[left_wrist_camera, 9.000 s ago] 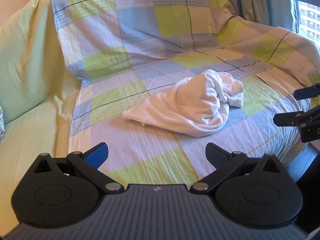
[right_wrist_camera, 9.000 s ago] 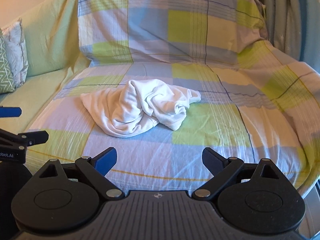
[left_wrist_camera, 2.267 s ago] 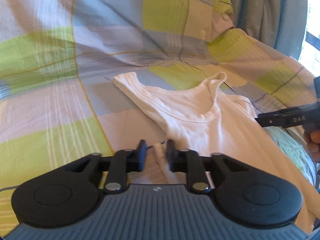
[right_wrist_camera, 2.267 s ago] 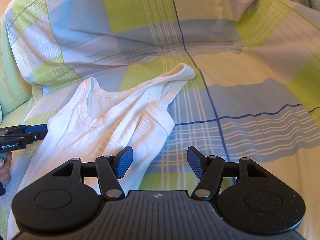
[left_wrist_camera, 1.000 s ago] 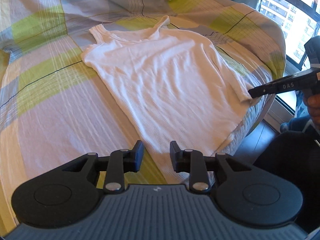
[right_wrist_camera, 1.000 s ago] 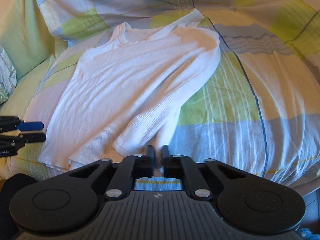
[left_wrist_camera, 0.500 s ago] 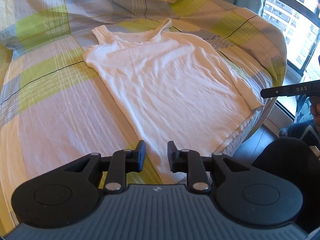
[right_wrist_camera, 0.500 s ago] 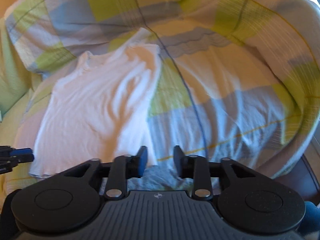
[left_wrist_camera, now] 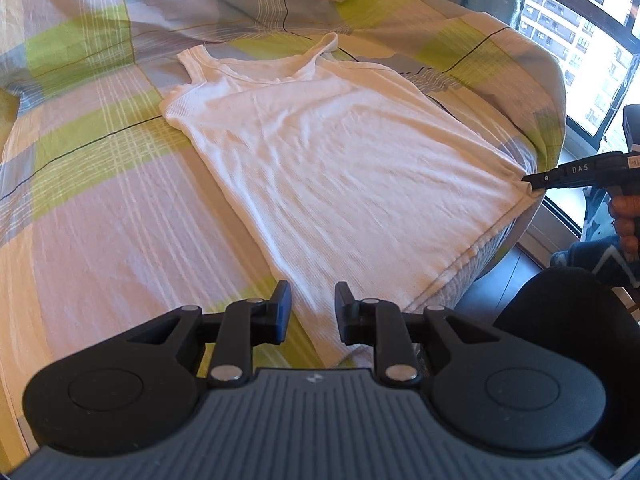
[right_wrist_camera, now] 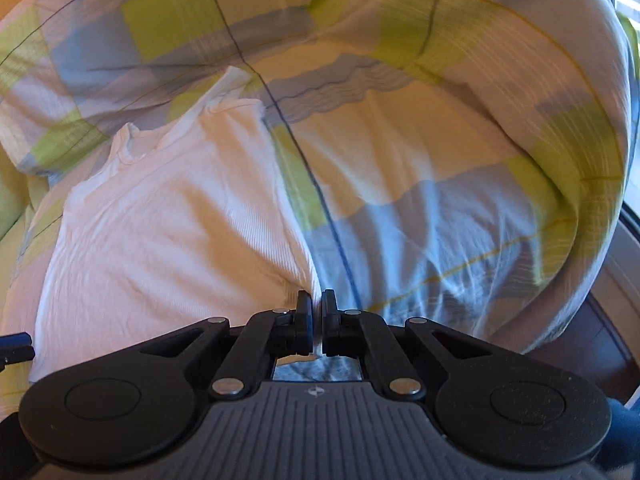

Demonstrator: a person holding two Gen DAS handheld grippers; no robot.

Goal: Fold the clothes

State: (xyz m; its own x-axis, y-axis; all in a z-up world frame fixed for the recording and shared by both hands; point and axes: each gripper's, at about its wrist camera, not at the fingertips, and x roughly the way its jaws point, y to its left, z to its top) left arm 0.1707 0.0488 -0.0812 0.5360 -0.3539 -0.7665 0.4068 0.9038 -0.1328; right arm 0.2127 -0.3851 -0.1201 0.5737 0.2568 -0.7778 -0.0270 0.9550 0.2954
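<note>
A white tank top [left_wrist_camera: 340,152] lies spread flat on a sofa draped in a plaid sheet [left_wrist_camera: 92,208]. Its long axis runs from the straps, far up by the backrest, down to the hem at the near edge of the seat, so the garment points lengthwise toward both tools.

The left tool [left_wrist_camera: 310,306] hovers over the near-left hem corner. Its jaws stand a little apart with a narrow strip of the top showing between them; the pads do not appear to press on the cloth, so it holds nothing.

The right tool [right_wrist_camera: 316,314] is at the opposite hem corner, on the side toward the window [left_wrist_camera: 592,28]. Its jaws have just been closing and now stand almost together, with a thin sliver of white fabric between the pads: it grips the hem corner. The left view agrees, showing the tip of that tool meeting the corner where the cloth puckers slightly at the seat's edge.

The two hem corners thus lie one under each tool, well apart across the width of the top, while the straps lie farthest from both. Judged from this layout, only the right corner is secured; the left is the nearer hand for the remaining corner. A lengthwise fold would likely carry the hem away from the tools toward the straps, along the long axis.
</note>
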